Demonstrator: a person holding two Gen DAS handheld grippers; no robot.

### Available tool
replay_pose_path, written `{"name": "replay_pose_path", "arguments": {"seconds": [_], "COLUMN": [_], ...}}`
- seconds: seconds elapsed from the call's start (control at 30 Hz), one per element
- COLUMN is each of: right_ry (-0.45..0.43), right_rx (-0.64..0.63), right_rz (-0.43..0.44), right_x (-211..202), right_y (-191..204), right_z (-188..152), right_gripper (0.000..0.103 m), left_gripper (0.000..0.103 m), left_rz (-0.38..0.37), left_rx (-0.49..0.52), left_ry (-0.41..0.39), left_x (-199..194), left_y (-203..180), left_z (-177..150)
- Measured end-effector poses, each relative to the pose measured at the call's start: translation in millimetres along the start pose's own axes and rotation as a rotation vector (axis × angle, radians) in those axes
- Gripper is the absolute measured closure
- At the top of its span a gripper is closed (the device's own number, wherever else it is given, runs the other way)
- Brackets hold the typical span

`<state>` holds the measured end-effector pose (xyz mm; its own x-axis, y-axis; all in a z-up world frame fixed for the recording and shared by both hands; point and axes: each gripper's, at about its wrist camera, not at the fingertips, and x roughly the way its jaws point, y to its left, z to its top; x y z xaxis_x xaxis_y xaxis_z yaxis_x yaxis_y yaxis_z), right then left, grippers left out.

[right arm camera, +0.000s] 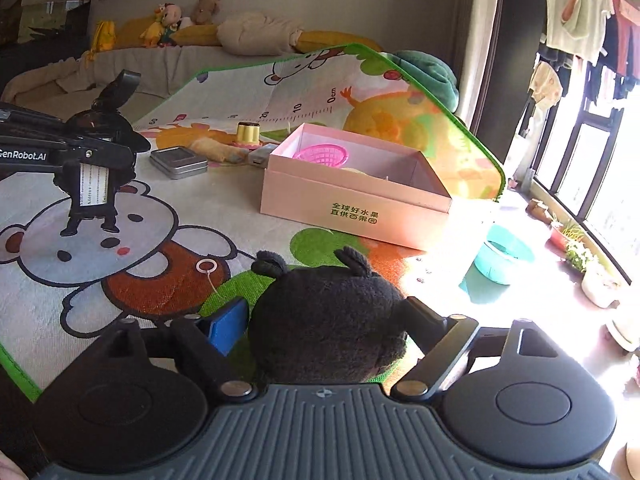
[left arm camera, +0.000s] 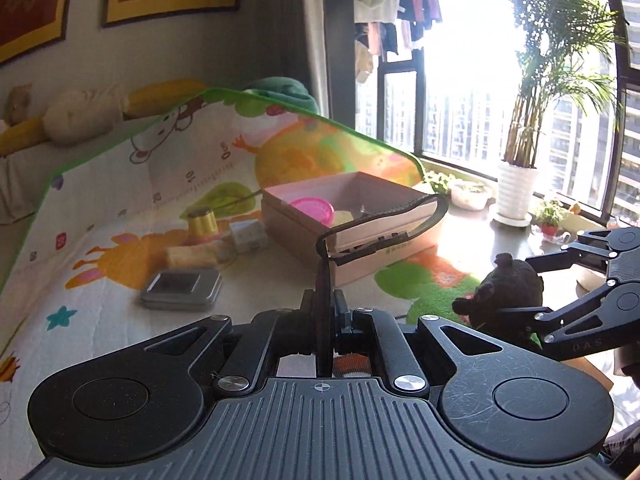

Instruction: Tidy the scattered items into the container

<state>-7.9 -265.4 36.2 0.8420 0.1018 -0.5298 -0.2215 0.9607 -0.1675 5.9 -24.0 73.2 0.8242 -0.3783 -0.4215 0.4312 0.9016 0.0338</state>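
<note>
My left gripper is shut on a black strap that loops up in front of the pink box. My right gripper is shut on a black plush toy, held above the mat short of the pink box. The toy also shows in the left wrist view. A pink basket lies in the box. On the mat left of the box lie a grey tin, a yellow cup, a tan plush piece and a small grey block.
The cartoon play mat has its far end propped up behind the box. A sofa with stuffed toys runs along the wall. By the window stand a teal basin and potted plants.
</note>
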Motion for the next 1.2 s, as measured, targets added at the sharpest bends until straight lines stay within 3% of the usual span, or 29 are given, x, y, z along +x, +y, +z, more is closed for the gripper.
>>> {"name": "replay_pose_path", "arguments": {"seconds": [0.23,0.4,0.6,0.8,0.87,0.9,0.93,0.97,1.07,1.2], "right_ry": [-0.014,-0.056,-0.170,-0.214,-0.200,-0.188,-0.172,-0.158,-0.120,-0.062], "right_rx": [0.102,0.188,0.299,0.346,0.350,0.373,0.403,0.430,0.484,0.466], "right_rz": [0.083,0.148,0.174,0.166,0.154,0.129,0.112,0.118,0.118,0.038], "right_x": [-13,-21,-6,55,84,98,109,117,130,136], "right_y": [-24,-52,-103,-146,-154,-157,-161,-165,-173,-172], "right_z": [14,38,101,178,190,191,189,185,166,151], "right_gripper": [0.031,0.031,0.032,0.029,0.020,0.014,0.010,0.009,0.000,0.000], "left_gripper": [0.094,0.094,0.094,0.093,0.068,0.043,0.031,0.028,0.004,0.002], "left_rz": [-0.028,-0.059,-0.081,-0.094,-0.160,-0.184,-0.195,-0.197,-0.160,-0.066], "left_rx": [0.076,0.162,0.214,0.189,0.129,0.089,0.068,0.054,0.062,0.017], "left_ry": [-0.010,-0.041,-0.113,-0.150,-0.106,-0.075,-0.051,-0.034,0.001,0.080], "left_x": [5,30,82,140,166,177,183,186,183,169], "left_y": [-23,-36,-37,-22,-14,-10,-6,-2,16,48], "left_z": [13,42,90,143,143,138,133,126,100,68]}}
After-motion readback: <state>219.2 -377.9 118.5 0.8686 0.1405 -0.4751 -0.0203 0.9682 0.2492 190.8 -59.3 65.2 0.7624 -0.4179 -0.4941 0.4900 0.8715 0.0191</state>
